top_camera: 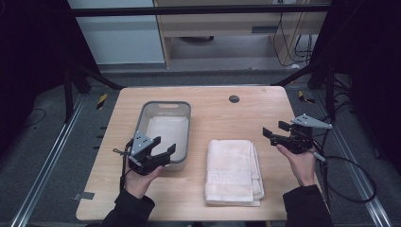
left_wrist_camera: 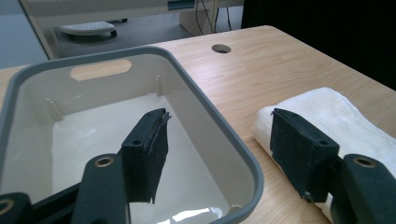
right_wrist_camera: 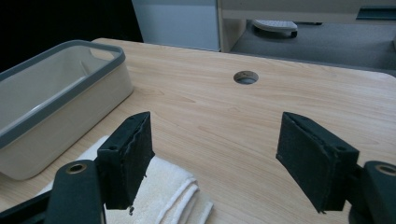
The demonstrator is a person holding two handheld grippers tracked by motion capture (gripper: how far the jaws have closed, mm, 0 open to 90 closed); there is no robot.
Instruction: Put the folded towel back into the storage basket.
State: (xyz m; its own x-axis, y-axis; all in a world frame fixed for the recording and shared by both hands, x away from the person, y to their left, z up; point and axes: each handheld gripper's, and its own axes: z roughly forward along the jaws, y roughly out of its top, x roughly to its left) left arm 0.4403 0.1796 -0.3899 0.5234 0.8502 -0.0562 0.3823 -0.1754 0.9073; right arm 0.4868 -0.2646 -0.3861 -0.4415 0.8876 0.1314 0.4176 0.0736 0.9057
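Observation:
A folded cream towel [top_camera: 233, 171] lies flat near the table's front middle; its end shows as the towel [left_wrist_camera: 327, 112] and as the towel [right_wrist_camera: 173, 191]. Left of it stands a white bin with a grey rim [top_camera: 163, 105], empty inside, seen close as the bin [left_wrist_camera: 205, 105] and the bin [right_wrist_camera: 70, 88]. My left gripper [top_camera: 163, 147] hovers open over the bin's near right corner, one jaw above the basin, the other above the towel's end. My right gripper [top_camera: 275, 130] hangs open right of the towel, above bare wood, with nothing between its jaws.
A round cable hole [top_camera: 234, 99] sits in the tabletop [top_camera: 213, 113] at the back middle. A black cable [top_camera: 350, 189] loops off the right table edge. Cabinets and a metal frame stand beyond the far edge.

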